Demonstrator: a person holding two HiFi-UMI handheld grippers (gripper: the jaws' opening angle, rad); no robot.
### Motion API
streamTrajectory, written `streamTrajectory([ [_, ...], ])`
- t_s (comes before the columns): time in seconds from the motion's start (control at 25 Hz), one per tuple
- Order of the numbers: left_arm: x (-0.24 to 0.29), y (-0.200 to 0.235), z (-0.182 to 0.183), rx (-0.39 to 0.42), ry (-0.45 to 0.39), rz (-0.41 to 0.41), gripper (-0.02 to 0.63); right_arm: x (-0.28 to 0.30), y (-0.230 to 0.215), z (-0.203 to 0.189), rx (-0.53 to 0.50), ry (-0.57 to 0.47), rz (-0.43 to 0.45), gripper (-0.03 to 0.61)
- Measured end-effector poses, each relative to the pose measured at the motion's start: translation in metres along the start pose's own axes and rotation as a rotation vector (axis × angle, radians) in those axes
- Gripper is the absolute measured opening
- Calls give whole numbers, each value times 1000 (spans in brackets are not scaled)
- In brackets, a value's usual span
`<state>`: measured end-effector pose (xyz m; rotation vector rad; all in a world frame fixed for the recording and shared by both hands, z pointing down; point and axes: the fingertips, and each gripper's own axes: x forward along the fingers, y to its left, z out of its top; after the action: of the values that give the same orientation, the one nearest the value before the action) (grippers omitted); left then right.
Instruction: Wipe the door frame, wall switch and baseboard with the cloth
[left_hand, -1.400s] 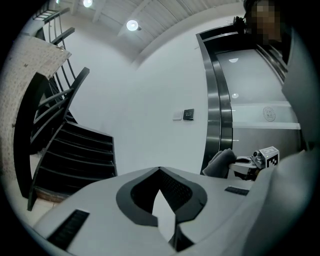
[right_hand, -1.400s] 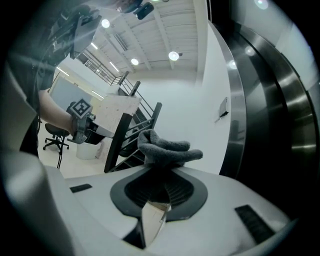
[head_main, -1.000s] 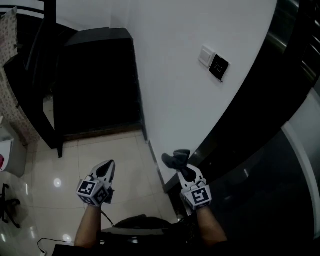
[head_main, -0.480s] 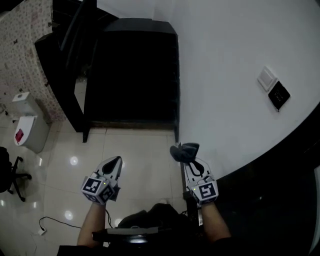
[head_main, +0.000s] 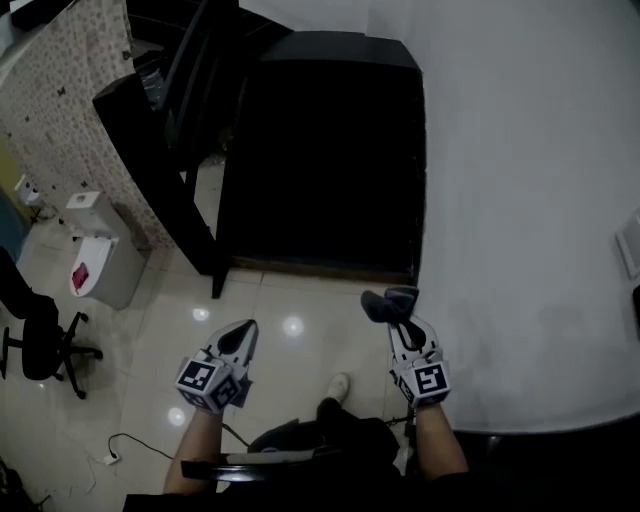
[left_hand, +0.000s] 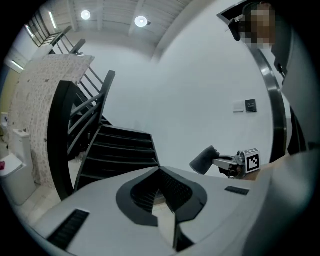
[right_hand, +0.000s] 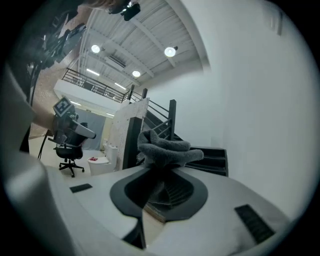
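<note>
Right gripper (head_main: 403, 320) is pinching the cloth (head_main: 389, 302) near the wall (head_main: 520, 180), left gripper (head_main: 246, 330) is idling pressed together and empty; wiping is looking unstarted, with the switch (head_main: 630, 250) sitting at the right edge.

The head view is dim and hard in contrast: the staircase (head_main: 330, 160) sinks to flat black, the white wall (head_main: 530, 180) reads grey, and small lamp reflections (head_main: 292, 326) glare on the glossy floor (head_main: 290, 360). Both gripper views bulge like a fisheye, with black corners and bowed lines toward the edges, lit by round ceiling lights (left_hand: 141, 21) overhead. Close to the lens the left gripper (left_hand: 161, 175) and right gripper (right_hand: 157, 172) are soft, while the cloth (right_hand: 167, 150) is fairly sharp.
</note>
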<state>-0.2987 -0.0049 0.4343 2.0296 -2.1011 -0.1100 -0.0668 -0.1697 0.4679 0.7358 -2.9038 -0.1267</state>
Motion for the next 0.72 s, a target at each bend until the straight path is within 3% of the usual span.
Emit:
streamTrajectory([
  [0.16, 96, 15, 31, 37, 8, -38, 2, 48, -70, -6, 33, -10, -58, 49],
  [0.28, 174, -1, 48, 68, 3, -125, 2, 63, -123, -12, 17, 2, -99, 49],
  [0.56, 305, -65, 51, 96, 52, -426, 2, 38, -182, -33, 31, 75, -302, 49],
  [0.72, 372, -116, 31, 100, 121, -669, 2, 6, -201, -48, 45, 148, -476, 49],
])
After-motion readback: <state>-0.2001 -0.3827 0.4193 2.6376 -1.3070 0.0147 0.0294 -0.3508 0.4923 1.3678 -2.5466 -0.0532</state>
